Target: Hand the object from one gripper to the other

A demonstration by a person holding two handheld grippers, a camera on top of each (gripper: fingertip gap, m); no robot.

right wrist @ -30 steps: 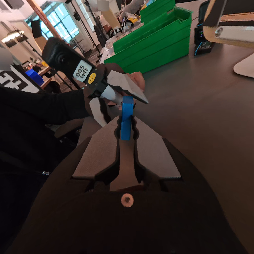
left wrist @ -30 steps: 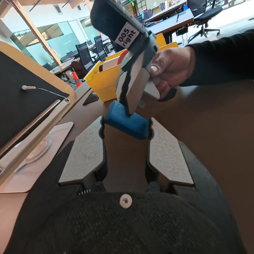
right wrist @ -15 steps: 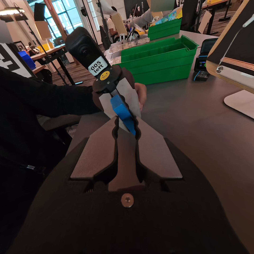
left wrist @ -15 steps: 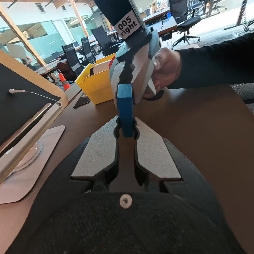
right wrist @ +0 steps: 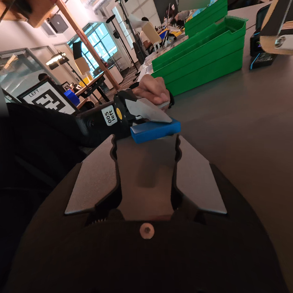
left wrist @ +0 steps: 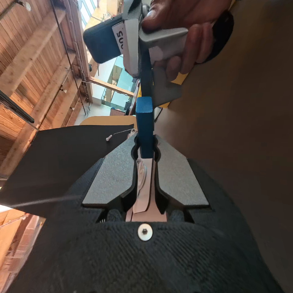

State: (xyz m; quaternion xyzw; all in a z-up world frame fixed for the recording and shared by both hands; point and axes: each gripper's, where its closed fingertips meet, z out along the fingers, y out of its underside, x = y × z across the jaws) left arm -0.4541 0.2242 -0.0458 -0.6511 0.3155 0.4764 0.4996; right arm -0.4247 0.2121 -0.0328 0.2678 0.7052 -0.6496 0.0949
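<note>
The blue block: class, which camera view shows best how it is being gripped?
The left wrist view: the blue block sits clamped between the left gripper fingers. The right wrist view shows its long side, beyond the open right gripper.

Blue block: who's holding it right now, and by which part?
The left gripper holds the blue block, shut across the narrow faces at one end. The right gripper is open, holding nothing.
</note>
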